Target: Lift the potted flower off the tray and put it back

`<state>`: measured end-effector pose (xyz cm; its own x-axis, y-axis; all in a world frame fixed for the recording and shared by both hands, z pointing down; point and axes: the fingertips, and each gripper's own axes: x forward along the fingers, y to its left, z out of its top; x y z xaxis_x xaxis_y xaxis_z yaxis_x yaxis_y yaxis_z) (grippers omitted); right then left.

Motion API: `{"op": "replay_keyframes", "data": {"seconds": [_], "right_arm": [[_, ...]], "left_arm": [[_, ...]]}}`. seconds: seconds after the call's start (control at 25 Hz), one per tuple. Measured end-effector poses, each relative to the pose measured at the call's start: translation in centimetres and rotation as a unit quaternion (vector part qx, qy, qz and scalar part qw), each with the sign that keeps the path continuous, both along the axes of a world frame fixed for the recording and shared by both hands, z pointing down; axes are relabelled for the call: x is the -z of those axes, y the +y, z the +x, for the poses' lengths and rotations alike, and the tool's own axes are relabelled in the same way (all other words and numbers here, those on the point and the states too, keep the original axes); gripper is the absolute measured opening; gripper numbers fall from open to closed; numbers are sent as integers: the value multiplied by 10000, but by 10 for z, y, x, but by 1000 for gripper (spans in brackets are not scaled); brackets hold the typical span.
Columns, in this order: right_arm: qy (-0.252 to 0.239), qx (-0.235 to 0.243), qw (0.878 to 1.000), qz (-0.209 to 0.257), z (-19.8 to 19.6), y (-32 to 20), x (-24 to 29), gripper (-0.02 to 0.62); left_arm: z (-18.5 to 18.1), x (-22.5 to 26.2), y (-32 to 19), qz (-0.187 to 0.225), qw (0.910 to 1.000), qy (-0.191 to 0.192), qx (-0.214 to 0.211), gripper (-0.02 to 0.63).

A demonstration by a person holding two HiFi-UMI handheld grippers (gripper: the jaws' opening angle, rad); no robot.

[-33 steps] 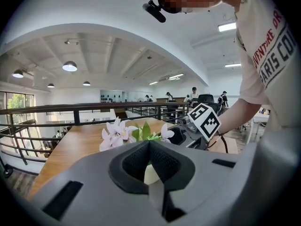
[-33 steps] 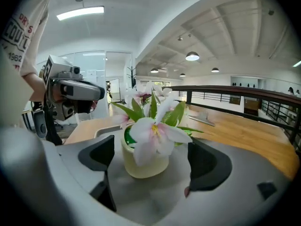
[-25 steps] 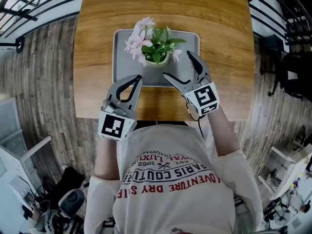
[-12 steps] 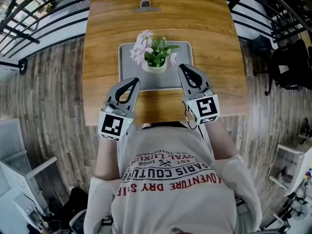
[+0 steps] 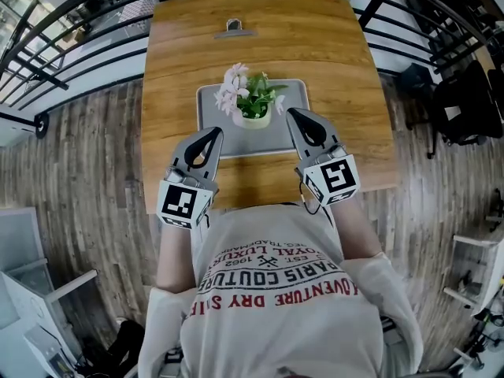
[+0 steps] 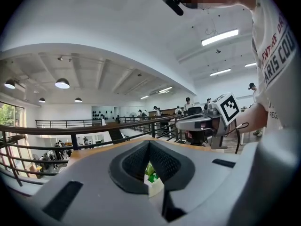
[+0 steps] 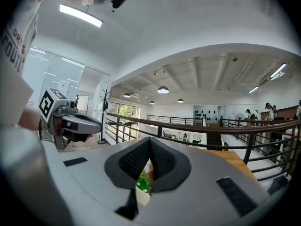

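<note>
The potted flower [image 5: 252, 103], pink blooms and green leaves in a pale pot, stands upright on the grey tray [image 5: 236, 142] in the middle of the wooden table [image 5: 331, 53]. My left gripper [image 5: 214, 131] hovers over the tray's near left part, shut and empty. Over the near right part is my right gripper [image 5: 290, 112]; its jaws have just been closing and now meet with nothing between them. Both point towards the pot without touching it. In the left gripper view the jaws [image 6: 149, 142] meet, and the plant [image 6: 151, 177] shows through the gap below. The right gripper view shows the same [image 7: 150, 138].
A metal clip [image 5: 235, 27] lies near the table's far edge. Black railings [image 5: 63, 61] and plank floor surround the table. The person's torso fills the lower part of the head view. Each gripper view shows the other gripper beside it.
The right gripper's jaws went from wide open beside the pot to shut. Both grippers rose and drew back from the flower towards the person. The pot stays on the tray.
</note>
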<state>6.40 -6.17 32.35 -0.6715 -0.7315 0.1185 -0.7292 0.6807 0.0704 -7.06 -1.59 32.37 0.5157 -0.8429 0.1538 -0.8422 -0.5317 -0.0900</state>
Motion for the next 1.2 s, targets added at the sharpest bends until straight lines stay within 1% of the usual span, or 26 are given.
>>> {"op": "replay_keyframes", "data": {"seconds": [0.52,0.72,0.92,1.2], "right_arm": [[-32,-27,10000,50,-5,-7,3,26],[-135,-112,9998,0,-4,-11,3,26],[-351,-66,9994,-32,-2,-14,6,26],[-277,-91,9996,31,1,-20,11,26]], "left_arm": [[-4,7,-8,82,9999,91,-27,12],[-4,7,-10,84,9999,102,-2,12],[-4,8,-13,88,9999,103,32,12],[-2,14,-19,144,9998,111,47,12]]}}
